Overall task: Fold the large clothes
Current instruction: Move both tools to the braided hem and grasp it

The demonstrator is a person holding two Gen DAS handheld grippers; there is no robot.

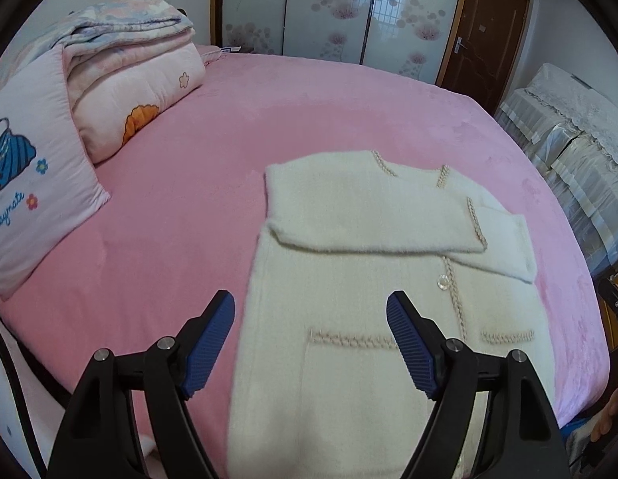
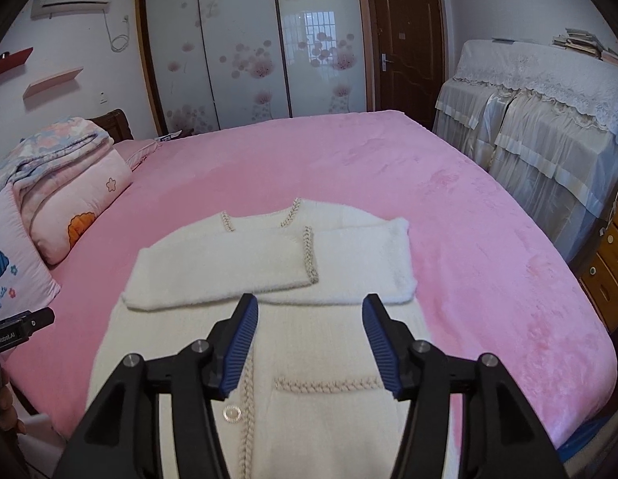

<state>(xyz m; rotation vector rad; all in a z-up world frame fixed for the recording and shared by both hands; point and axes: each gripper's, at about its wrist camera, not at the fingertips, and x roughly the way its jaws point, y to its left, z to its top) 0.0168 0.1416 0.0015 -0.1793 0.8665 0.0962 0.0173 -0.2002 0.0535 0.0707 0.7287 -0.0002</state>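
Observation:
A cream fuzzy cardigan (image 1: 349, 279) with beige braided trim lies flat on the pink bed (image 1: 229, 139), collar at the far end, both sleeves folded across the chest. It also shows in the right wrist view (image 2: 269, 279). My left gripper (image 1: 310, 305) is open and empty above the lower left part of the cardigan. My right gripper (image 2: 309, 307) is open and empty above the lower middle, just short of the folded sleeves. The cardigan's hem is hidden under both grippers.
A folded pink quilt (image 1: 137, 80) and a pillow (image 1: 33, 183) lie at the bed's left. Sliding wardrobe doors (image 2: 249, 48) and a brown door (image 2: 405, 48) stand beyond. Lace-covered furniture (image 2: 548, 119) and a wooden drawer unit (image 2: 608, 263) stand to the right.

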